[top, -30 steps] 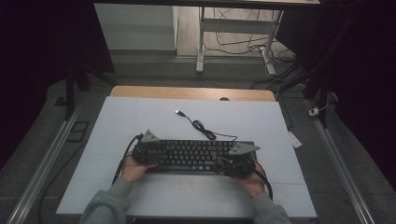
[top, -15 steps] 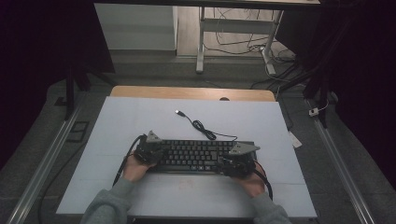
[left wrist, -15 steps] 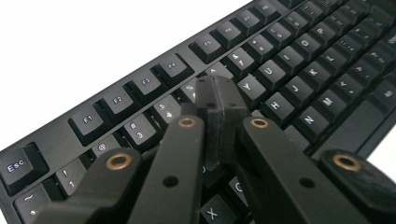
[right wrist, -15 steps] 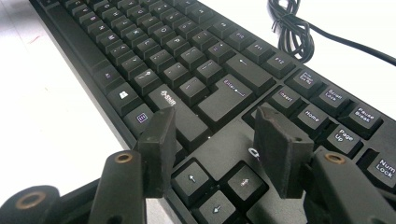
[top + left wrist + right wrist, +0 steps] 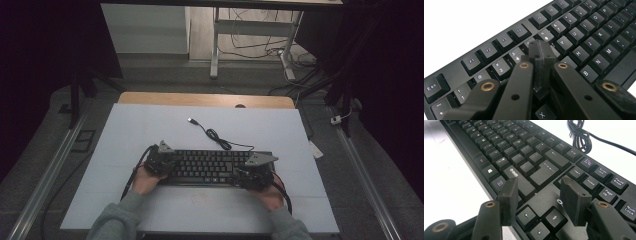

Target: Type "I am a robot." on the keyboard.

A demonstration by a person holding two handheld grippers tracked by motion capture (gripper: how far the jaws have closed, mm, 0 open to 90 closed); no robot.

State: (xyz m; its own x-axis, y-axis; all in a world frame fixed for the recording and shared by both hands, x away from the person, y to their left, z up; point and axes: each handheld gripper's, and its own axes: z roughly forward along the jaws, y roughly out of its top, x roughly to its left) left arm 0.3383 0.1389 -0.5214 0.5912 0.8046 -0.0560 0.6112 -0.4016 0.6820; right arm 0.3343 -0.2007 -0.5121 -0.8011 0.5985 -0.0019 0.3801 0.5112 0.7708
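The high view showed a black keyboard (image 5: pixel 210 166) lying across the near middle of the white worktop (image 5: pixel 150 125), its cable (image 5: pixel 217 136) coiled just behind it. The left tool (image 5: pixel 159 159) sat at the keyboard's left end; its jaws had just closed and met tip to tip over the number row, with nothing between them. The right tool (image 5: pixel 255 172) sat at the right end, jaws spread apart above the arrow keys (image 5: pixel 540 218), gripping nothing.
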